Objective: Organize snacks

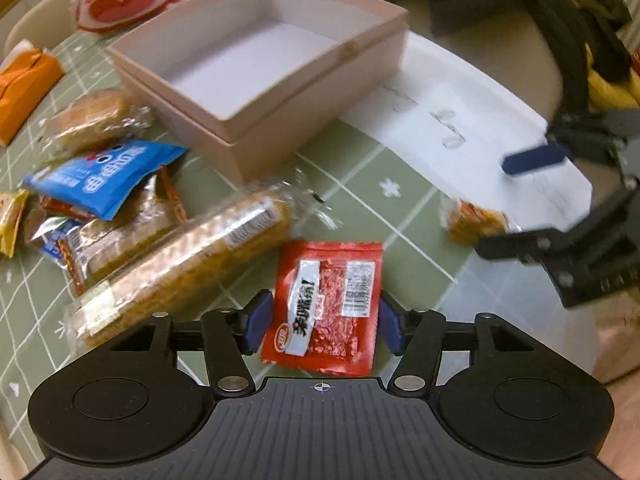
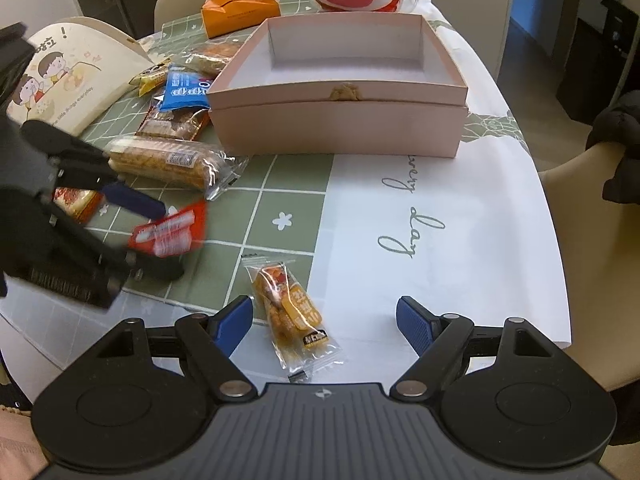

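Left gripper [image 1: 325,326] fingers apart, blue pads flanking a flat red foil snack packet [image 1: 326,306]; whether the pads press on it cannot be told. In the right wrist view the packet looks blurred and may be off the cloth. Right gripper [image 2: 324,322] fingers spread wide, nothing held; a small clear-wrapped orange snack [image 2: 290,314] lies on the table between them, closer to the left pad, touching neither.

Open pink cardboard box [image 2: 340,120] stands empty beyond, on the green checked tablecloth [image 2: 280,196]. Long clear-wrapped biscuit bar [image 2: 168,162] and blue snack packet [image 2: 184,92] sit loose to the box's left.

Step, by my reading: picking up snacks for the box, none in yet. Next calls for a firm hold on the red packet, then carrying it over the box rim.
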Action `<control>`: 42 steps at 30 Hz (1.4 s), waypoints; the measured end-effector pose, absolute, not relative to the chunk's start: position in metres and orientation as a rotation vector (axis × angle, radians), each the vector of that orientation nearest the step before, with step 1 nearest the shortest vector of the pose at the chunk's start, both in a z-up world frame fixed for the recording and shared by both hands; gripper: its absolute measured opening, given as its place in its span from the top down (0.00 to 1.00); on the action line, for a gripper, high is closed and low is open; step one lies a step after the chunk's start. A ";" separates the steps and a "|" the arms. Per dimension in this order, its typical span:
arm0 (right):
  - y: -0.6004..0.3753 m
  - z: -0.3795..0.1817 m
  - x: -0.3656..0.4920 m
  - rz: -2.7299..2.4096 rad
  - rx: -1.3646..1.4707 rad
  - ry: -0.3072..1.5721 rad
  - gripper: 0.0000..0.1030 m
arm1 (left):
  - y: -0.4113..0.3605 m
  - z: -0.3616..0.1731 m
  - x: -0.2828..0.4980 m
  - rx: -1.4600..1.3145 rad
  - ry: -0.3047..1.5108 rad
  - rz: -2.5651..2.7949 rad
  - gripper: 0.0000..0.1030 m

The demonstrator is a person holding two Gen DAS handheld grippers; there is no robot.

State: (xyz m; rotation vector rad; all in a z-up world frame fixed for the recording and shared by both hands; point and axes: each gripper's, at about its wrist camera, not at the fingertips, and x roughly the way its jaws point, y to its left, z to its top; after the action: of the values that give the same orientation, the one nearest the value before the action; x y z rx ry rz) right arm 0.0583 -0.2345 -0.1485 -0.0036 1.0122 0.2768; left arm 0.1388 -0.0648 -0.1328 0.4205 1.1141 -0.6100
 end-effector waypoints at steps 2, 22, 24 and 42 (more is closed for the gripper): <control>-0.235 -0.149 0.057 0.275 -0.013 1.009 0.23 | -0.064 -0.133 0.140 0.417 1.117 -0.618 0.40; -0.213 -0.149 0.052 0.364 -0.131 0.972 0.23 | -0.074 -0.129 0.113 0.453 1.084 -0.601 0.33; -0.216 -0.150 0.052 0.351 -0.127 0.974 0.23 | -0.070 -0.128 0.115 0.383 1.090 -0.566 0.35; -0.212 -0.143 0.059 0.388 -0.176 0.979 0.74 | -0.053 -0.113 0.079 0.175 1.022 -0.438 0.63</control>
State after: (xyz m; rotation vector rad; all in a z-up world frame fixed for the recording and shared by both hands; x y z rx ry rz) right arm 0.0593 -0.2120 -0.1431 -0.1759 0.9785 0.3876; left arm 0.0792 -0.0528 -0.1130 0.1746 1.0224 -0.4380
